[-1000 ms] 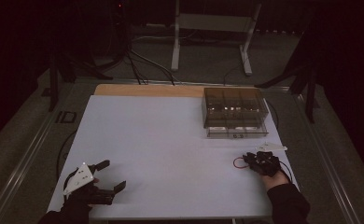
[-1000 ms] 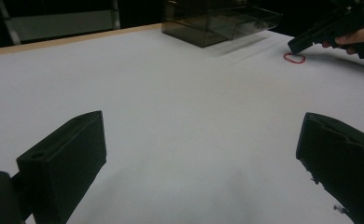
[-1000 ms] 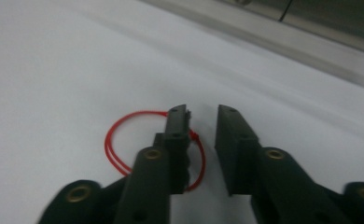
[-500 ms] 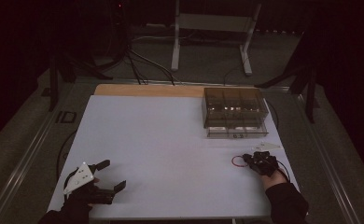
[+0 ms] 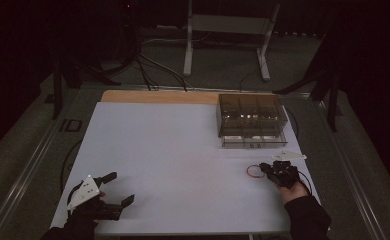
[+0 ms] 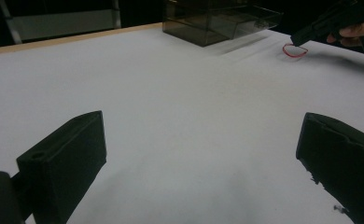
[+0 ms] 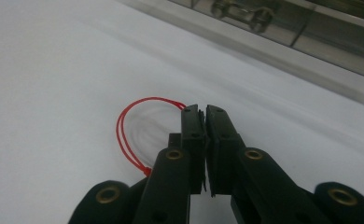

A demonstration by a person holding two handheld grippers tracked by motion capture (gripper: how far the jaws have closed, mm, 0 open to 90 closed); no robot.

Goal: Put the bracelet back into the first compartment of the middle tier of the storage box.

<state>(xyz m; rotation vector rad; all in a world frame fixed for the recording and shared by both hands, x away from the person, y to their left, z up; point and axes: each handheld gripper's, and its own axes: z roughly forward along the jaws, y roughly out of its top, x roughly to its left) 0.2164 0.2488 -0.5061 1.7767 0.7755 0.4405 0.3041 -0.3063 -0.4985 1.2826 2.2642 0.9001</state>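
left hand-held gripper (image 5: 114, 190): jaws standing wide apart, hovering low | right hand-held gripper (image 7: 202, 112): jaws having just been closing, now pressing together, tilting down

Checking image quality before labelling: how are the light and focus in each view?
High view: dim, dark surroundings, white table evenly lit. Left gripper view: near jaws soft, red loop small but readable. Right gripper view: right gripper and loop sharp, clear box blurred.
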